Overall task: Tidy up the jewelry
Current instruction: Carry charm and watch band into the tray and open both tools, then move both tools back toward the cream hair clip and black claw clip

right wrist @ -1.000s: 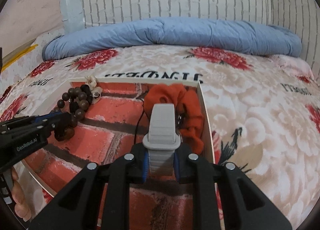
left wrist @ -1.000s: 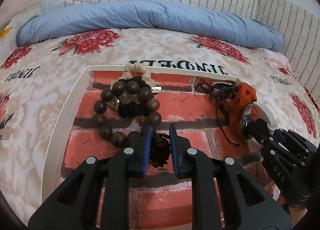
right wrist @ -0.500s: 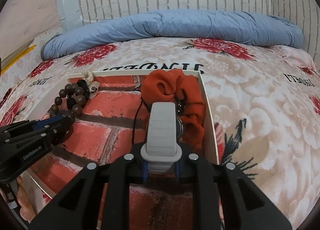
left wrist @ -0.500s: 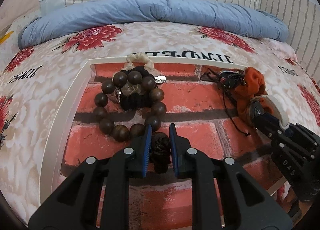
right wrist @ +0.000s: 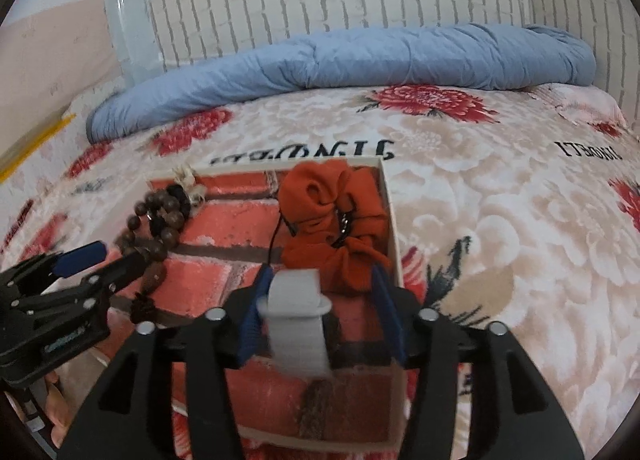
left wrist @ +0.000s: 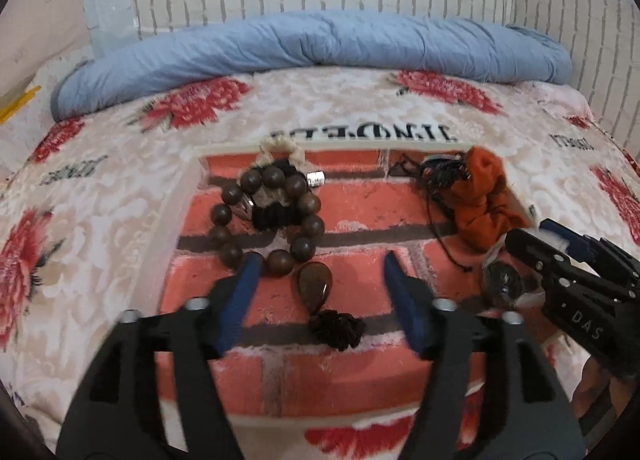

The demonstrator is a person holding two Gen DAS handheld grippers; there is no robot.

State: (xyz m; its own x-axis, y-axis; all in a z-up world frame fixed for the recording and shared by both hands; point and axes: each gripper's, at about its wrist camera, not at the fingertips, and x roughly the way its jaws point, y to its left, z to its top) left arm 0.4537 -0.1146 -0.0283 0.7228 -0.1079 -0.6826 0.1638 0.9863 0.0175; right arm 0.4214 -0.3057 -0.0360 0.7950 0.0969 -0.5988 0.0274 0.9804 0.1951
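Observation:
A shallow tray with a red brick print lies on the bed. My left gripper is open above a brown teardrop pendant with a dark tassel, which lies on the tray beside a brown bead bracelet. My right gripper is open around a watch with a grey strap; its face shows in the left wrist view. The watch rests on the tray in front of an orange scrunchie.
A black cord and small dark pieces lie by the scrunchie. A cream scrunchie and a silver clasp sit at the tray's far side. A blue duvet roll lies along the brick-pattern headboard. The floral bedspread surrounds the tray.
Both grippers have opened. The left one let go of the pendant, which now lies on the tray. The right one let go of the watch strap. Both have pulled back a little.

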